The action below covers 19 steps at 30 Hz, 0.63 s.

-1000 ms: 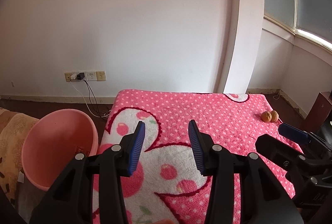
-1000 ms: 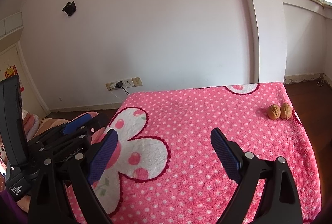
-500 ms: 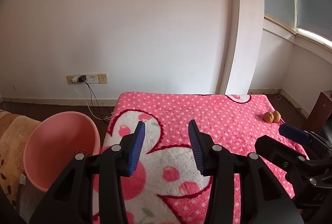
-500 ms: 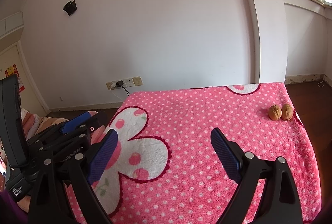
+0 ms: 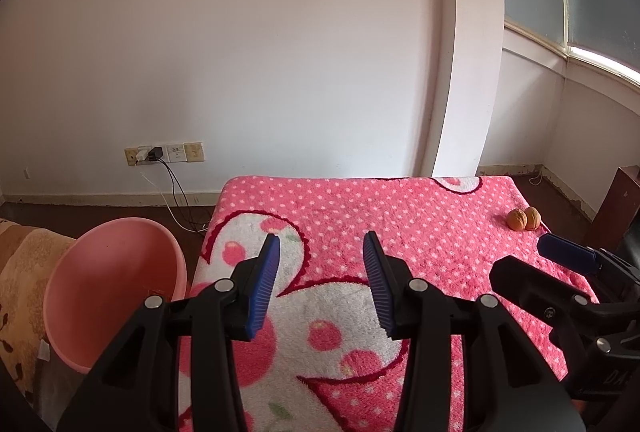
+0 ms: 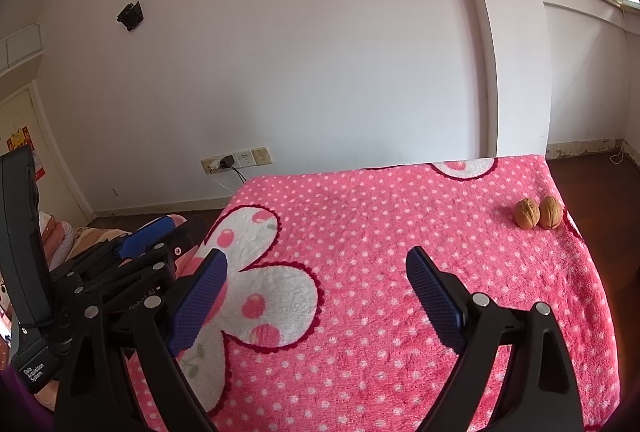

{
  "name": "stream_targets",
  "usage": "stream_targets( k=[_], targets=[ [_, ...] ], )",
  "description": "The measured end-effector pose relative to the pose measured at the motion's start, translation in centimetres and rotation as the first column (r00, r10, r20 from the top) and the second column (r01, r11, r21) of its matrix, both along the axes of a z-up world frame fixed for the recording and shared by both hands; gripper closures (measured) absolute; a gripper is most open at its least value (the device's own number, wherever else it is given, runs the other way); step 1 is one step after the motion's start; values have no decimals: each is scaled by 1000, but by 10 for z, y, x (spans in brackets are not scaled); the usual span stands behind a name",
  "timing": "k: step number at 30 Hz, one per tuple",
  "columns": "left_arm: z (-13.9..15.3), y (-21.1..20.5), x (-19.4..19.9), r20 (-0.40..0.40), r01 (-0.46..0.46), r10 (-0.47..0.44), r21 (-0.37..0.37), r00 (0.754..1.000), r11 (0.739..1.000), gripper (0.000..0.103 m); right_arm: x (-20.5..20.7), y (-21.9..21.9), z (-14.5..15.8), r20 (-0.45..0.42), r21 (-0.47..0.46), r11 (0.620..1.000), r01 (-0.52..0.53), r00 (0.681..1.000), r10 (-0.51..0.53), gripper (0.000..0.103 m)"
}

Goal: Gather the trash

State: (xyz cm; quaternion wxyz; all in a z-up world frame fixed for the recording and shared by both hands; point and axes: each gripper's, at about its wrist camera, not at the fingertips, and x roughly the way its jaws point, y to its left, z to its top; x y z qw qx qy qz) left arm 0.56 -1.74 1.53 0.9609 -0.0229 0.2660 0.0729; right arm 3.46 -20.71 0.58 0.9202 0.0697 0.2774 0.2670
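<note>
Both views have barely shifted: 2 walnuts [image 6: 539, 213] touching on the blanket [image 6: 400, 232], 2 hand-held grippers [image 5: 320, 288] [image 6: 316, 302] spread, empty.

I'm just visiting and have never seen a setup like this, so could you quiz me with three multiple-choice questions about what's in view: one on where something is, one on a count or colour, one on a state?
1. Where does the pink bin stand?
A. On the blanket
B. On the floor, left of the blanket
C. On the window sill

2. How many walnuts lie on the pink blanket?
A. One
B. Two
C. Four

3. What is the right gripper doing?
A. Open, holding nothing
C. Shut on a walnut
B. Shut on the bin's rim

Answers:
1 B: the left view shows the bin beside the blanket's left edge, lower than it.
2 B: a pair sits side by side near the far right edge.
3 A: its blue pads stand wide apart with only blanket between them; the left gripper is open too.
</note>
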Motion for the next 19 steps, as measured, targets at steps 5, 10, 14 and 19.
stream_targets(
  k=[5, 10, 14, 19],
  targets=[
    [-1, -4, 2, -5, 11, -11, 3, 1000, 1000, 59, 0, -3, -1, -4, 2, 1000, 6, 1000, -6, 14],
    [-1, -8, 4, 1, 13, -13, 17, 1000, 1000, 59, 2, -5, -3, -10, 3, 1000, 16, 1000, -16, 14],
    [-3, -10, 7, -17, 24, -24, 14, 1000, 1000, 59, 3, -7, -4, -14, 4, 1000, 24, 1000, -24, 14],
    [-6, -16, 11, -30, 46, -45, 20, 999, 999, 59, 6, -12, -6, -19, 0, 999, 38, 999, -38, 14]
  ],
)
